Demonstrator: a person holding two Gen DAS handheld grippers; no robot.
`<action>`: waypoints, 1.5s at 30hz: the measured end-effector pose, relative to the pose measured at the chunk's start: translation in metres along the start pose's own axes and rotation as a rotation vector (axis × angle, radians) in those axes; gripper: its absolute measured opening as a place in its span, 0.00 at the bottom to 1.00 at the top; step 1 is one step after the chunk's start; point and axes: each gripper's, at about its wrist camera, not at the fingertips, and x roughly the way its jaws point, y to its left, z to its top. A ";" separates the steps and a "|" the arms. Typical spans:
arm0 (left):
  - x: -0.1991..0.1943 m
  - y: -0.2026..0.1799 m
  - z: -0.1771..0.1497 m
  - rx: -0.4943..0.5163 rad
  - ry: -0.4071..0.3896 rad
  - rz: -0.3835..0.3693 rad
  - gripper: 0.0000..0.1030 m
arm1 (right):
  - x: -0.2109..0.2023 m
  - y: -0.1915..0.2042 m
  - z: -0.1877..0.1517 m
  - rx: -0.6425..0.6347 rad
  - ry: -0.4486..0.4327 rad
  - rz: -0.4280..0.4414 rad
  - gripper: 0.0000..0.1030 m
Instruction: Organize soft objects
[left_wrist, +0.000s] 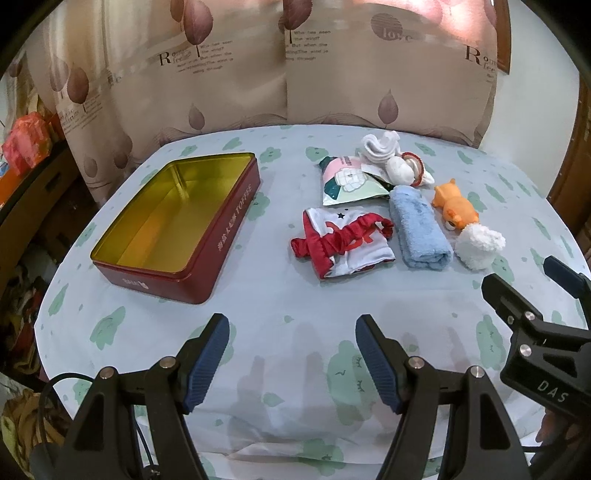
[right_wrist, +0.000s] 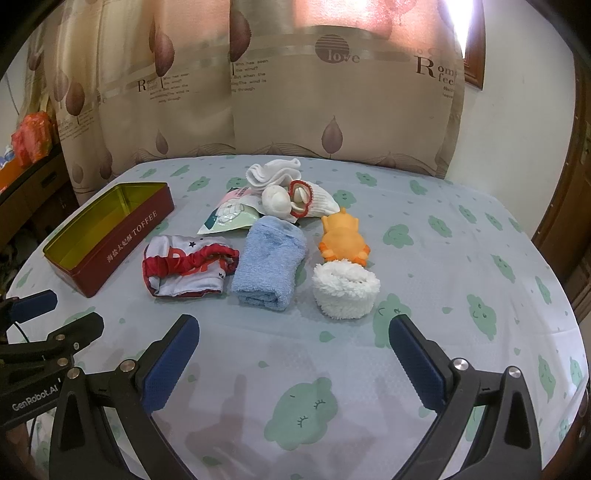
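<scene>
An open red toffee tin (left_wrist: 207, 243) (right_wrist: 110, 254) with a gold, bare inside sits on the left of the bed. To its right lie red-and-white folded underwear (left_wrist: 341, 242) (right_wrist: 188, 267), a folded blue towel (left_wrist: 419, 225) (right_wrist: 269, 264), a white fluffy roll (left_wrist: 478, 242) (right_wrist: 345, 290), an orange plush toy (left_wrist: 456, 208) (right_wrist: 343, 238), a printed pouch (left_wrist: 347, 181) (right_wrist: 231, 216) and white socks (left_wrist: 384, 151) (right_wrist: 275, 173). My left gripper (left_wrist: 291, 360) hovers open over the near sheet. My right gripper (right_wrist: 293, 363) (left_wrist: 528, 278) is open too, in front of the fluffy roll.
A small white toy with a red ring (left_wrist: 406, 168) (right_wrist: 291, 197) lies among the socks. Leaf-print curtains (left_wrist: 240, 81) hang behind the bed. Cluttered shelves with orange bags (left_wrist: 26, 144) stand at the left. A wooden door frame (right_wrist: 565, 177) is at the right.
</scene>
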 end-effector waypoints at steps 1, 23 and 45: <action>0.000 0.000 0.000 0.000 0.001 0.004 0.71 | -0.001 0.000 0.000 0.000 0.000 0.000 0.99; 0.001 -0.001 -0.002 0.007 0.004 0.008 0.71 | 0.001 0.003 -0.001 -0.010 0.003 0.010 0.99; 0.015 0.019 0.005 -0.009 0.006 0.020 0.71 | 0.023 -0.023 0.002 -0.015 0.063 0.029 0.81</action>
